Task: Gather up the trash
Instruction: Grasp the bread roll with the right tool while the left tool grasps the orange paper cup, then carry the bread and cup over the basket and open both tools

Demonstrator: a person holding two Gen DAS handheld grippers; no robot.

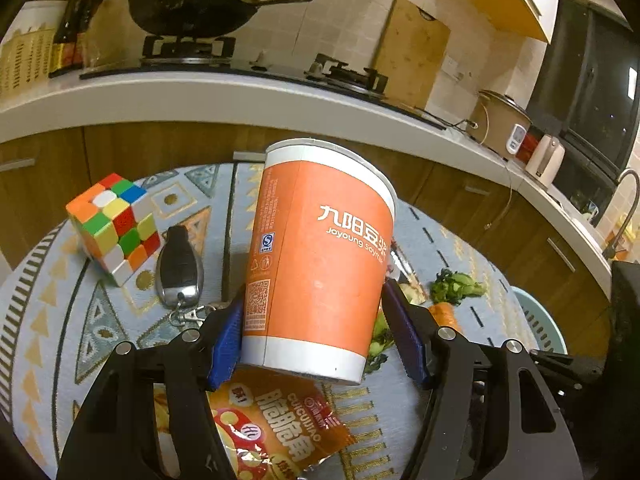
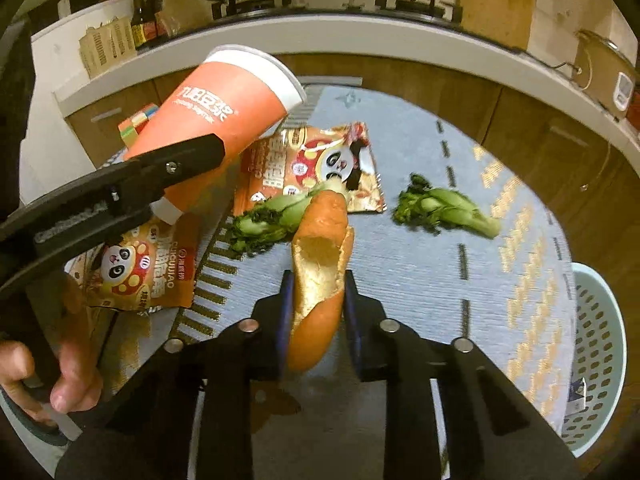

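My left gripper point(image 1: 316, 332) is shut on an orange and white paper cup point(image 1: 320, 256), held tilted above the table; the cup also shows in the right wrist view point(image 2: 208, 120). My right gripper point(image 2: 316, 312) is shut on a bitten piece of bread point(image 2: 320, 272), lifted over the table. Orange snack wrappers lie on the patterned tablecloth point(image 2: 400, 280): one under the cup point(image 1: 276, 428), one further back point(image 2: 312, 168), one at the left point(image 2: 136, 268). Green vegetable scraps lie beside the bread point(image 2: 268, 220) and to the right point(image 2: 444, 212).
A pale blue perforated basket point(image 2: 596, 360) stands off the table's right edge, with something small inside. A puzzle cube point(image 1: 112, 228) and a car key point(image 1: 180, 268) lie at the table's left. A kitchen counter with a stove and wok point(image 1: 192, 12) runs behind.
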